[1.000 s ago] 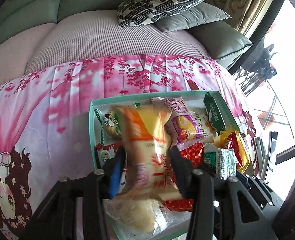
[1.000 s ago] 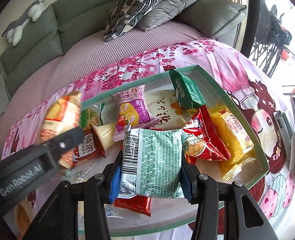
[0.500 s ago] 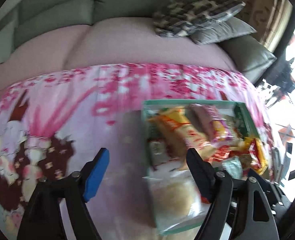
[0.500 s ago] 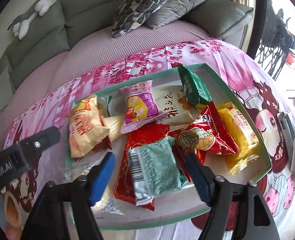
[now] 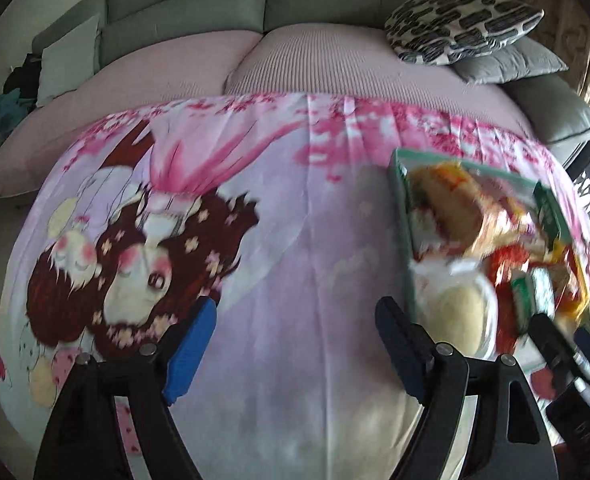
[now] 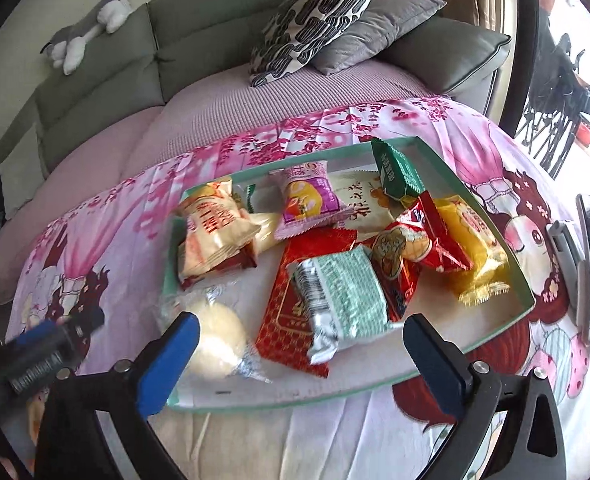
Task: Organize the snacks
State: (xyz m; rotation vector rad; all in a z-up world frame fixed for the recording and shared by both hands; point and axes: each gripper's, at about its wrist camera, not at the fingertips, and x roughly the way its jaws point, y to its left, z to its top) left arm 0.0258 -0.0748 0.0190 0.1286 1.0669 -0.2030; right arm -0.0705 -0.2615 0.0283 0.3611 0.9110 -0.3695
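Snack packets lie heaped in a shallow rectangular tray with a mint-green rim [image 6: 491, 220], which rests on a table covered by a pink cartoon-print cloth [image 6: 475, 148]; a grey sofa [image 6: 199, 28] stands behind it.

Tray contents, right wrist view: a cream-and-orange packet [image 6: 211, 236] at the far left corner; a pink-and-purple packet [image 6: 309, 200] beside it; a dark green packet [image 6: 397, 170] propped against the far rim; a white packet with black characters [image 6: 365, 200]; 1 red crinkled packet with a biscuit picture [image 6: 423, 240]; a yellow packet [image 6: 471, 252] at the right; a flat red patterned packet [image 6: 291, 300] with a silver-and-green packet [image 6: 341, 298] lying on top of it; a pale round bun in clear wrap [image 6: 217, 338] at the near left corner.

The right tool [image 6: 300, 360] hovers over the tray's near edge; its jaws are opening, stand wide, and grip nothing; the silver-and-green packet lies beyond them, apart from both pads.

The left tool [image 5: 295, 350] hovers over bare cloth left of the tray [image 5: 399, 184]; its jaws stand wide and empty; the view is blurred.
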